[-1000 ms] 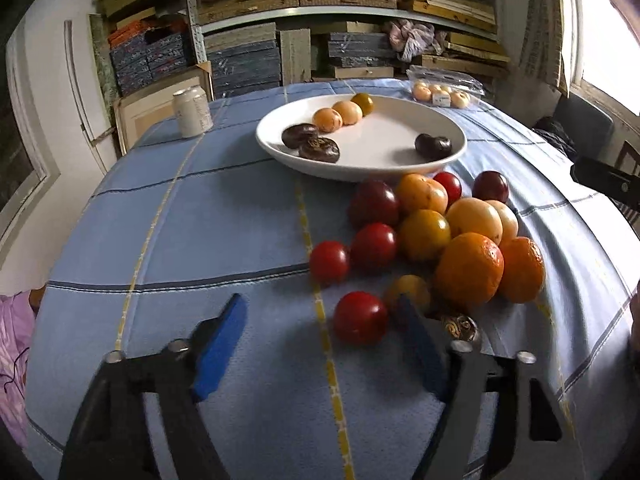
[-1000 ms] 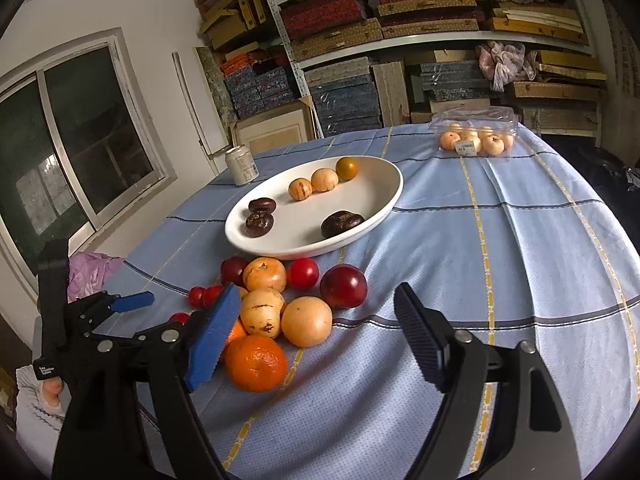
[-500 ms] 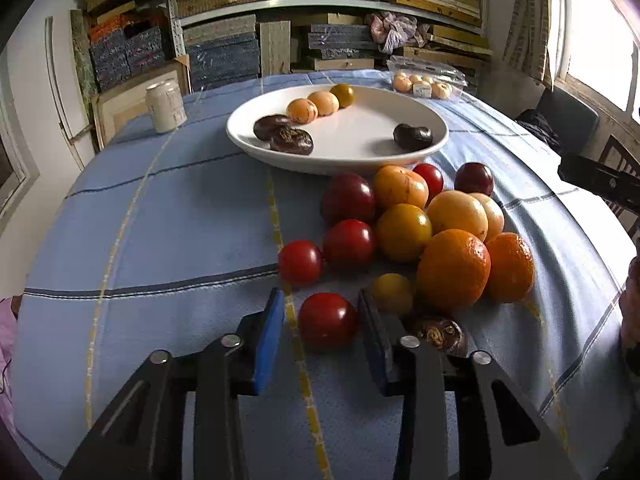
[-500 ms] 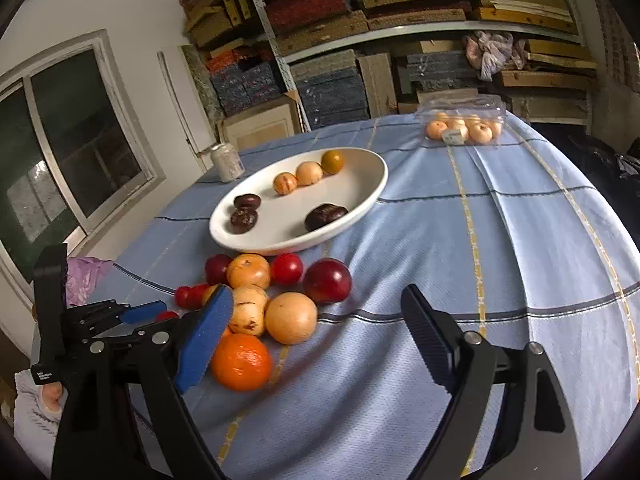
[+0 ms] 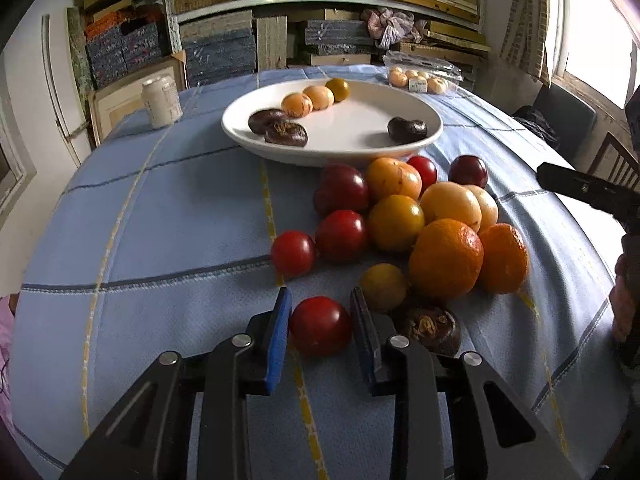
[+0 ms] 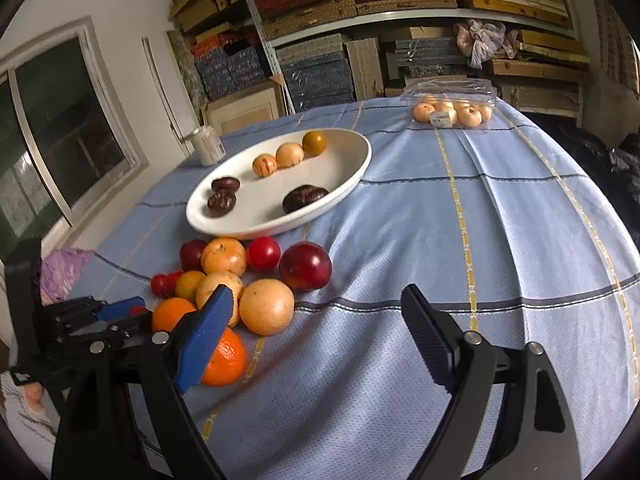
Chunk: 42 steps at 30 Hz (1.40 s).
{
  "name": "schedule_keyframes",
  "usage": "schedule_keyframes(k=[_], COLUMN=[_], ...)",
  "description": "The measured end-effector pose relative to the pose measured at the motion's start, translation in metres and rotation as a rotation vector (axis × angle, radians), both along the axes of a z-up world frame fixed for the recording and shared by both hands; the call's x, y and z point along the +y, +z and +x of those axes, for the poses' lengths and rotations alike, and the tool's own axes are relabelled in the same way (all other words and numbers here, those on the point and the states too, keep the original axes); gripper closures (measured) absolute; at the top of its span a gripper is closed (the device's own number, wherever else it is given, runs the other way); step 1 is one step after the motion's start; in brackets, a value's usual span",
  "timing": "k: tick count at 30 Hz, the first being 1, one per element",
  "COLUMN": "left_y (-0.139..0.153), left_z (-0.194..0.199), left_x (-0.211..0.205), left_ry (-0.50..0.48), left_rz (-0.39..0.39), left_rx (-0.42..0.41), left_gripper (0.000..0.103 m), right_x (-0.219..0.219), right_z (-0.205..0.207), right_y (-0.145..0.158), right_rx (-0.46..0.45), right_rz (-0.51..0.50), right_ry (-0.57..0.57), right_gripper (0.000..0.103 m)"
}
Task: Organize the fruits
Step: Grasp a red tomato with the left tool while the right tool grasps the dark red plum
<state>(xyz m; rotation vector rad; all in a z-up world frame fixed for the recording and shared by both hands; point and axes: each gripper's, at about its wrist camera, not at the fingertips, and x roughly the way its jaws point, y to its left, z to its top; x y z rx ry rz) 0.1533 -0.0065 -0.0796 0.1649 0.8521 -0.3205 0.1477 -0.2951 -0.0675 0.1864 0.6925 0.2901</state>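
Red tomato [image 5: 320, 330] sits between my left jaws, blue pads pressed on both its sides; left gripper [image 5: 320, 334] is clamped narrow on it, low over the desk [image 5: 160, 240]. My left view alone shows this grip clearly. In my right view the left gripper [image 6: 120, 314] is only a dark frame at the left edge with a sliver of red at its tip.

Right gripper [image 6: 316, 332] stands wide with nothing between the jaws, just blue cloth under them. Its left pad partly covers an orange [image 6: 224, 360].

Left view also shows a dark wrinkled fruit [image 5: 430, 328] just right of the held tomato, touching my right pad's side. The right view doesn't show it at all.

Crowding the grip: a small yellow fruit [image 5: 384, 286] just behind the right pad, and two more tomatoes [image 5: 294, 252] a little further off.

Behind those, the main pile [image 5: 420, 208] of oranges, yellow and dark red fruit, tightly packed up to the white plate [image 5: 340, 148].

Plate holds three dark fruits and three orange-yellow ones.

Further back: a can [image 5: 162, 98] at left and a clear fruit box [image 6: 452, 110] at the far edge. Shelves of stacked boxes [image 6: 320, 68] beyond the desk.
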Motion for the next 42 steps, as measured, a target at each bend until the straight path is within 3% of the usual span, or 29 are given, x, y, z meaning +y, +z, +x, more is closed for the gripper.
schedule_keyframes(k=[8, 15, 21, 31, 34, 42], left_y=[-0.006, -0.006, -0.006, -0.006, -0.006, -0.004], left_z=[0.001, 0.001, 0.001, 0.001, 0.001, 0.001], left_x=[-0.001, -0.001, -0.001, -0.001, -0.001, 0.004], left_ry=[-0.002, -0.002, -0.002, -0.002, -0.001, 0.013], left_rz=[-0.001, -0.007, -0.001, 0.005, 0.004, -0.023], left_rx=[0.034, 0.036, 0.036, 0.034, 0.034, 0.034], left_gripper=[0.073, 0.073, 0.073, 0.073, 0.073, 0.073], right_x=[0.018, 0.035, 0.039, 0.032, 0.029, 0.024], right_z=[0.007, 0.040, 0.066, 0.081, 0.085, 0.081], right_y=[-0.005, -0.005, -0.017, -0.029, -0.032, -0.031], right_rx=[-0.002, 0.039, 0.102, 0.155, 0.173, 0.175], right_rz=[-0.104, -0.119, -0.122, -0.022, 0.033, 0.066], right_ry=[0.010, 0.062, 0.057, 0.065, 0.081, 0.073], right_gripper=[0.023, 0.047, 0.051, 0.053, 0.060, 0.063])
